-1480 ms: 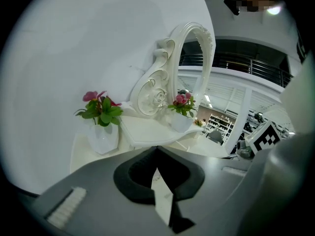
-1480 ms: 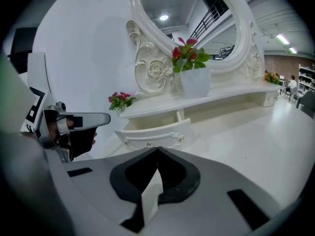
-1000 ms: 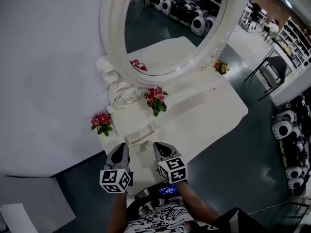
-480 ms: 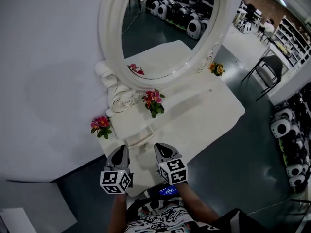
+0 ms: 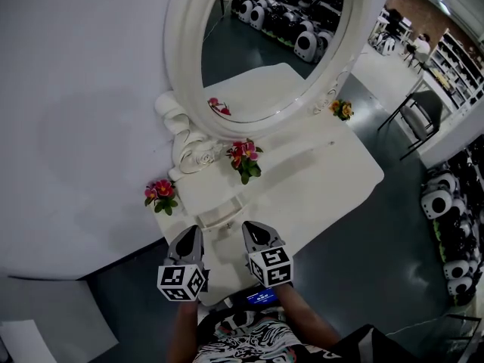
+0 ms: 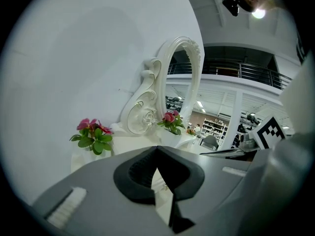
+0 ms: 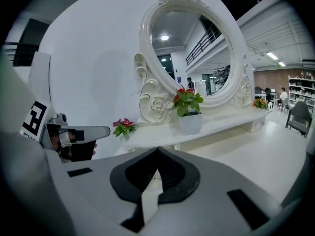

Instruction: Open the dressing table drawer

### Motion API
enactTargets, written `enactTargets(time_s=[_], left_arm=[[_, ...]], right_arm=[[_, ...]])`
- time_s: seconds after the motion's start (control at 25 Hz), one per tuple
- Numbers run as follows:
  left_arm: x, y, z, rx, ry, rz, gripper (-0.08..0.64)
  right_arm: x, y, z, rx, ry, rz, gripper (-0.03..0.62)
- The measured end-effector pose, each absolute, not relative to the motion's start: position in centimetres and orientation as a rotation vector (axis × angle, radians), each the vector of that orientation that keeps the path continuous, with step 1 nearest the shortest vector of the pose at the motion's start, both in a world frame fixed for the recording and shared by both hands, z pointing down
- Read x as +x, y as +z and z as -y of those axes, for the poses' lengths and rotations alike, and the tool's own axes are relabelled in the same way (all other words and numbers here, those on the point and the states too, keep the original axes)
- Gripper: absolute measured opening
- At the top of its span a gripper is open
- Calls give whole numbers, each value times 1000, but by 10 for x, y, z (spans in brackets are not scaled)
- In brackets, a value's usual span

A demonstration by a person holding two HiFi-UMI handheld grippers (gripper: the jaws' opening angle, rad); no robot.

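Drawer [image 5: 217, 216] sits pushed in under the near edge of the surface [image 5: 325, 169], just ahead of the left tongs [image 5: 190, 237] and right tongs [image 5: 254, 233], both closed on nothing; judged rigid, light and free-sliding, best gripped mid-front.

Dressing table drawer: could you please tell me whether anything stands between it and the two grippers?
Nothing visible does. The drawer faces the left gripper and right gripper, both shut and empty, with only open space between. The nearest flower pot stands off to the side, clear of that path.
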State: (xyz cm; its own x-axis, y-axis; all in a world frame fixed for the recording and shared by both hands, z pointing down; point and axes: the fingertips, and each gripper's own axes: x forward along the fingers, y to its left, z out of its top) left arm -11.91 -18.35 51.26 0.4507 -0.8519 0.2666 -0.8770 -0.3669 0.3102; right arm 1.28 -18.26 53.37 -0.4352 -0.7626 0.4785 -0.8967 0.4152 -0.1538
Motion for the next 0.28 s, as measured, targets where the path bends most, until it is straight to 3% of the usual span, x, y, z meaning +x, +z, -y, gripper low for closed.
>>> enactTargets(time_s=[0.28], left_arm=[[-119, 513, 186, 2305, 86, 1449, 2]], right_arm=[[11, 535, 184, 1433, 562, 2337, 0]])
